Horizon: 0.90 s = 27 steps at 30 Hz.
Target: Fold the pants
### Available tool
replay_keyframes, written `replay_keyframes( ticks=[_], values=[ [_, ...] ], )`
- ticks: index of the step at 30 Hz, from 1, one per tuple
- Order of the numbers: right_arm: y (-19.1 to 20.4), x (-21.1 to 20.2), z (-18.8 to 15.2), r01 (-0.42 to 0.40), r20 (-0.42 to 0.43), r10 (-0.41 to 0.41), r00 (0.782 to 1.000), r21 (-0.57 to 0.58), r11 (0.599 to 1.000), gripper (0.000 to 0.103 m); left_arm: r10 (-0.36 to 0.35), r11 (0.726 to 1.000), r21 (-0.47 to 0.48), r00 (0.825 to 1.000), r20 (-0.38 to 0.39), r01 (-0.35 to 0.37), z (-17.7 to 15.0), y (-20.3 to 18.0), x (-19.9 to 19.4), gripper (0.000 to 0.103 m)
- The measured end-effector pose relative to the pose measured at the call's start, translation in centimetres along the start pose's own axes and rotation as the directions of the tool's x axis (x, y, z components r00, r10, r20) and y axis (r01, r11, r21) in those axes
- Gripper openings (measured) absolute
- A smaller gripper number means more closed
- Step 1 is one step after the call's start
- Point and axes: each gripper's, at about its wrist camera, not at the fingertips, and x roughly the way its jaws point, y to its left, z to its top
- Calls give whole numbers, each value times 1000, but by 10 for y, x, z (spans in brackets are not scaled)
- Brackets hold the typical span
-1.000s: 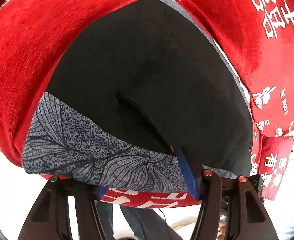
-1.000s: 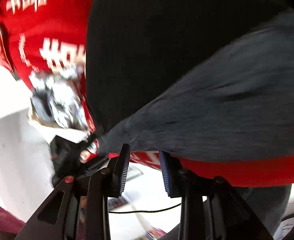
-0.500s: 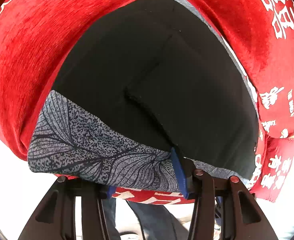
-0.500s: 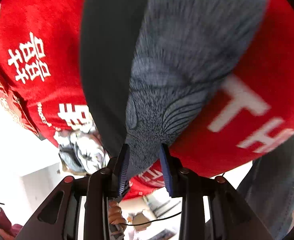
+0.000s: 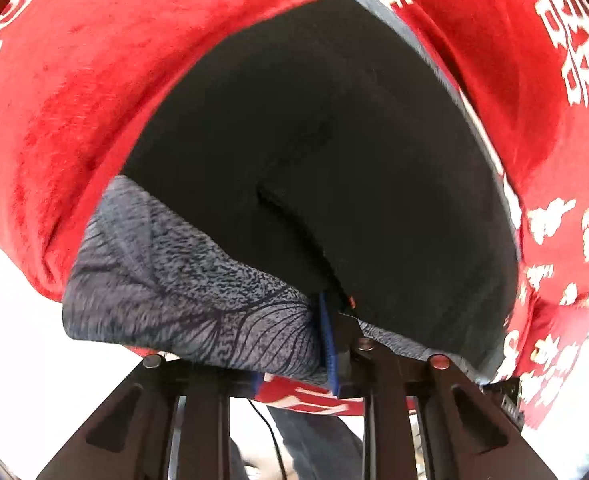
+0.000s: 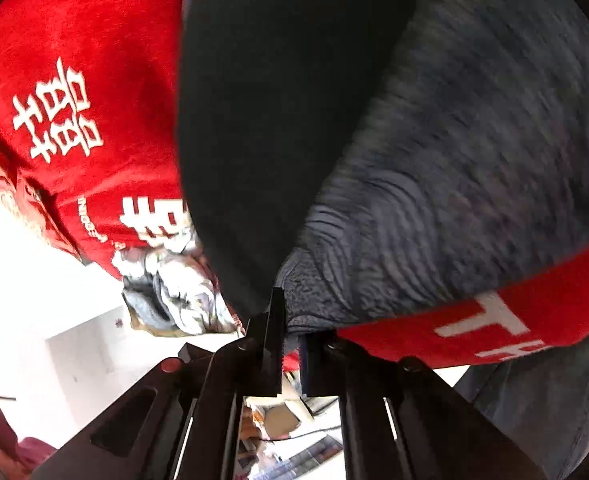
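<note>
Up close in the left wrist view, the pants (image 5: pixel 334 168) fill most of the frame, a black garment with a grey leaf-patterned band along its near hem, lying on a red cloth (image 5: pixel 106 92) printed with white characters that covers the worktop. The left claw (image 5: pixel 294 344) has just been closing and is now clamped on the patterned hem at the worktop's near edge, the blue pad of one finger (image 5: pixel 328 340) pressed against the bunched fabric. Below the edge a person's jeans-clad leg (image 5: pixel 314 436) shows. In the right wrist view, the same pants (image 6: pixel 262 120) lie over the red cloth (image 6: pixel 86 92), the grey band sweeping off to the right. The right claw (image 6: pixel 290 332) has also just been closing and pinches the hem where black meets grey at the edge. A crumpled silvery-grey cloth (image 6: pixel 174 292) lies just beside the pants on the left.
</note>
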Motion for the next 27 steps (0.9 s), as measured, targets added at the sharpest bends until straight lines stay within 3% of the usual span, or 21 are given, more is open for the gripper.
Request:
replay_keyframes(
  ticks=[6,11,14,15,16,18,22,23,24,27],
  values=[
    [89,-7,17,26,-102,-48,994,-205,978,6,-43,998,40,996,83,39,18,-43,-49,24],
    [167,11,79,16,-121,-61,991,-342,940,6,-73,987,152,980,185,44,74,-99,-63,24],
    [195,38,126,74,-115,-125,986,-373,925,7,-46,981,194,970,240,-1,120,-125,-45,25],
    [198,44,138,83,-114,-136,984,-380,921,8,-17,978,207,964,266,-39,135,-134,-35,33],
    [202,59,155,100,-117,-157,981,-392,915,8,19,974,209,957,289,-83,145,-140,-26,55],
    [207,84,184,146,-108,-204,973,-393,908,10,112,967,178,936,334,-180,168,-144,-7,78],
    [172,123,231,275,-104,-327,939,-344,898,10,236,956,98,924,300,-276,205,-138,39,78],
    [161,131,238,280,-116,-333,936,-330,901,10,246,957,74,921,301,-280,209,-137,41,78],
    [158,134,242,254,-112,-303,946,-321,912,10,252,957,59,918,308,-283,209,-137,39,78],
    [158,129,238,249,-121,-303,945,-332,910,15,291,946,19,876,384,-323,207,-142,8,78]
  ],
)
